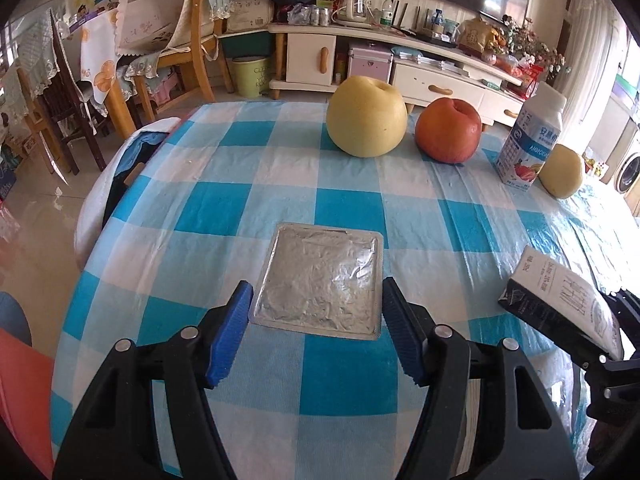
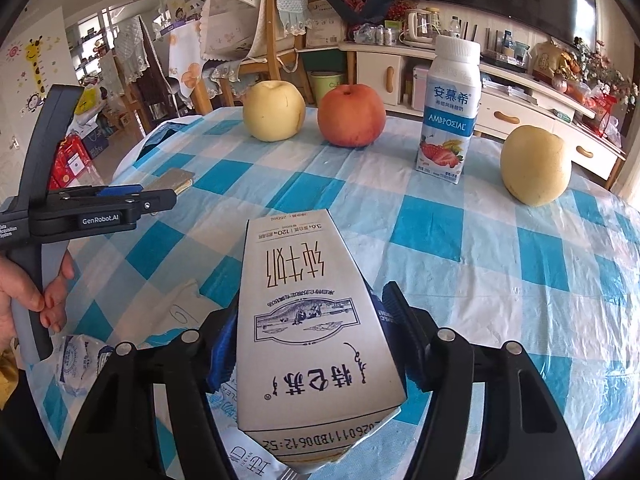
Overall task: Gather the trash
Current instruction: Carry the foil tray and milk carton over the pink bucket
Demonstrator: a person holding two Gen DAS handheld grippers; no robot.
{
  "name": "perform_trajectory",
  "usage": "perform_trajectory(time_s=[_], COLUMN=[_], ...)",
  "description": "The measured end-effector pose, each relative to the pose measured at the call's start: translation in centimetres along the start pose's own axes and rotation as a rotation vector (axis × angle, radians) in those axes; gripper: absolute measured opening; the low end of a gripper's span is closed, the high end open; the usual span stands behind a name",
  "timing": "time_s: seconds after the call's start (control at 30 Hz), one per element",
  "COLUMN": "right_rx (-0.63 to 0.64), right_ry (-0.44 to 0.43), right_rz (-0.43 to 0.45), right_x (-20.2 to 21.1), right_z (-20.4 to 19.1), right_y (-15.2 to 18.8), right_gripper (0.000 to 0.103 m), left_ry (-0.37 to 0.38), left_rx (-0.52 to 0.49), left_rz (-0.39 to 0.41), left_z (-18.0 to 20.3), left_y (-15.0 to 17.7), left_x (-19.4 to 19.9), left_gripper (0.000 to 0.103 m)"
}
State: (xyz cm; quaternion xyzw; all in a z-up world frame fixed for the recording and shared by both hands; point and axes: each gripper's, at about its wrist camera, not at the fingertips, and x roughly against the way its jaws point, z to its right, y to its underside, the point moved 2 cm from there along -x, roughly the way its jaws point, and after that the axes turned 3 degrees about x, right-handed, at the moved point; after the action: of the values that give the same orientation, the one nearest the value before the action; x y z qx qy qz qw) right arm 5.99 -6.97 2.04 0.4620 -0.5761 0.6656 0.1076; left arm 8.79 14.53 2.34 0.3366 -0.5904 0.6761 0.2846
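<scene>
Foil packet sits pinched edge to edge in the left gripper, raised over the checked surface; milk carton is clamped in the right gripper. Judging by both grips, carrying them steadily, without squeezing harder, should prevent the thin packet buckling.

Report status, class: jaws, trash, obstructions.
Left gripper jaws clamp flat silver foil packet. Right gripper grips white milk carton. Nothing blocking.
</scene>
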Motion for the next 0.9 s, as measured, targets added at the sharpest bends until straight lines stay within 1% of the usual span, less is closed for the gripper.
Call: perform_trajectory(time_s=[0.27, 0.37, 0.5, 0.6, 0.73, 0.9], right_rx=[-0.015, -0.010, -0.004, -0.011, -0.004, 0.017], right_ry=[-0.044, -0.043, -0.051, -0.071, -0.080, -0.089], right_rz=[0.020, 0.026, 0.058, 0.084, 0.106, 0.117], right_x=[0.8, 1.2, 2.2, 3.1, 4.2, 5.2], right_z=[-0.7, -1.1, -1.9, -2.6, -3.9, -6.3], right_y=[0.1, 0.3, 0.3, 0.4, 0.5, 0.5], right_gripper=[0.064, 0.064, 0.063, 0.063, 0.063, 0.063], left_ry=[0.055, 0.048, 0.036, 0.027, 0.024, 0.001], left_rx=[0.118, 0.141, 0.189, 0.202, 0.204, 0.243], left_rz=[0.089, 0.119, 0.166, 0.182, 0.206, 0.251], left_z=[-1.5, -2.2, -3.8, -4.9, -6.6, -9.4], left_y=[2.6, 3.5, 5.0, 6.1, 6.4, 6.0], left_x=[5.5, 7.0, 8.6, 9.1, 9.7, 10.6], left_gripper=[0.066, 0.066, 0.066, 0.066, 0.066, 0.066])
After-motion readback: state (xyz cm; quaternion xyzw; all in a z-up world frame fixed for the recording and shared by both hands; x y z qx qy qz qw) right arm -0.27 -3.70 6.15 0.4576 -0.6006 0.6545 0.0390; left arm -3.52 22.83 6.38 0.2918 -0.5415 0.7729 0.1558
